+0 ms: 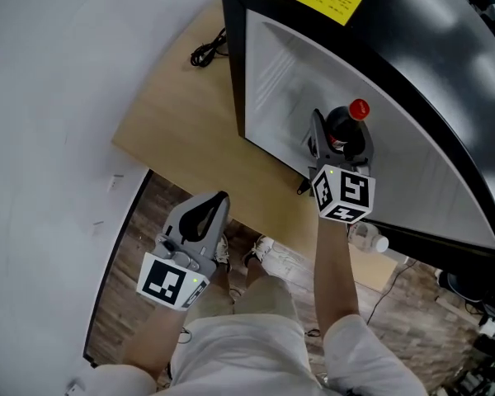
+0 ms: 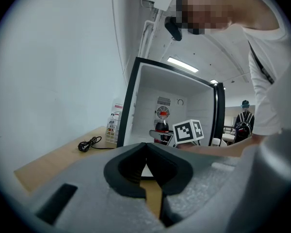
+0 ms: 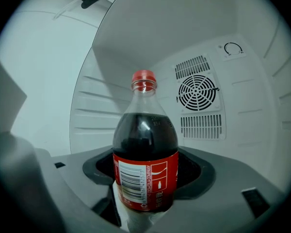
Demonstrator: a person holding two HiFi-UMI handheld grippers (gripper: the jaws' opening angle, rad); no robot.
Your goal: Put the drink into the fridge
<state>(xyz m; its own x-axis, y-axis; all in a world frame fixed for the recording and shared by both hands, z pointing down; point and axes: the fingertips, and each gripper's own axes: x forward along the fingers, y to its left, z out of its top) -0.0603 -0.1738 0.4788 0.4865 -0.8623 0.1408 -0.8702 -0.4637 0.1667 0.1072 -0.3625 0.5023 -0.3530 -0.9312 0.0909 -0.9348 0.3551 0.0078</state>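
Squarely between jaws of right gripper (image 3: pixel 146 173): upright cola bottle (image 3: pixel 145 142).

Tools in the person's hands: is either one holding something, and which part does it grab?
The right tool grips the cola bottle low on its body, at the red label. The left tool is shut and holds nothing.

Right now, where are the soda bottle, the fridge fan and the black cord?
soda bottle (image 3: pixel 145 176): right gripper view, on its red label.
fridge fan (image 3: pixel 198 92): right gripper view, middle of the round grille.
black cord (image 1: pixel 203 54): head view, on its coiled part.
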